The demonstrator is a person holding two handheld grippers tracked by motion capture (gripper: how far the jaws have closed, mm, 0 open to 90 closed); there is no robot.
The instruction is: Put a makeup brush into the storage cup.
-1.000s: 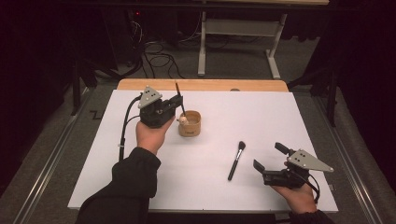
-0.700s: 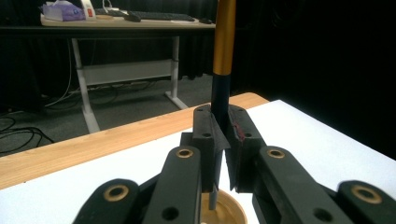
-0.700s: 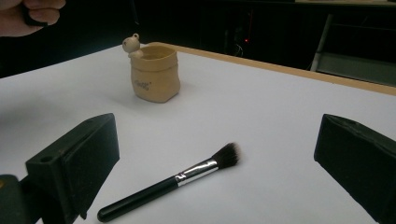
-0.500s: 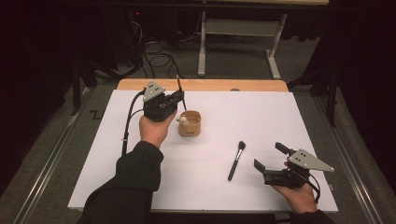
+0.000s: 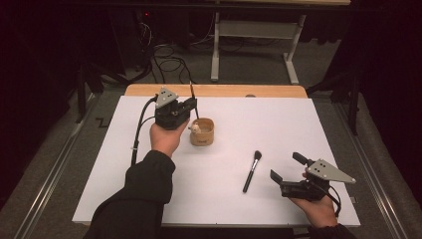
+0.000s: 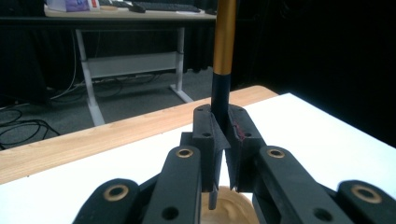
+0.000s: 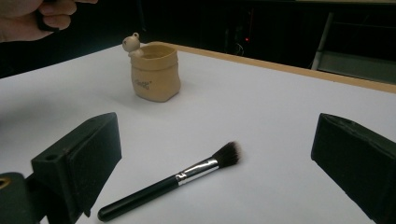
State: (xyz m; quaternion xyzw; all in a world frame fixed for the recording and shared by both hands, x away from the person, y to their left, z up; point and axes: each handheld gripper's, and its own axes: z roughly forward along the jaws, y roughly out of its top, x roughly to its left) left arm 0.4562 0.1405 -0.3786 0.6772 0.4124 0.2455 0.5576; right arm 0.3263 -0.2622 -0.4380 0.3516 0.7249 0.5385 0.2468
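Left gripper (image 5: 191,103), upper left of the high view: jaws pressed together on a thin stick-like brush handle, black low down and gold above (image 6: 223,60). In the left gripper view the handle stands upright between the pads, and its lower end reaches down towards the mouth of the small tan ceramic pot shaped like a tied sack (image 5: 201,132). Whether the tip is inside the pot or just above it I cannot tell; the jaws hide it.

Handling, by judgement: the handle is light and stiff, smooth and likely a bit slippery, so a pinch on the black section near the middle should keep it from swinging. The pot looks light too and could tip if the handle is pushed sideways against its rim; ceramic, so breakable.

Right gripper (image 5: 286,168), lower right of the high view: jaws spread wide, nothing between them, resting low over the white table top (image 5: 278,124).

Ahead of it, at centre frame, lies a second brush with a black handle, silver ferrule and dark fluffy head (image 7: 173,179), flat, well apart from the pot. Best taken on the handle just behind the ferrule; the bristles are soft and would crush.

The pot carries a small figure on its rim (image 7: 132,43).
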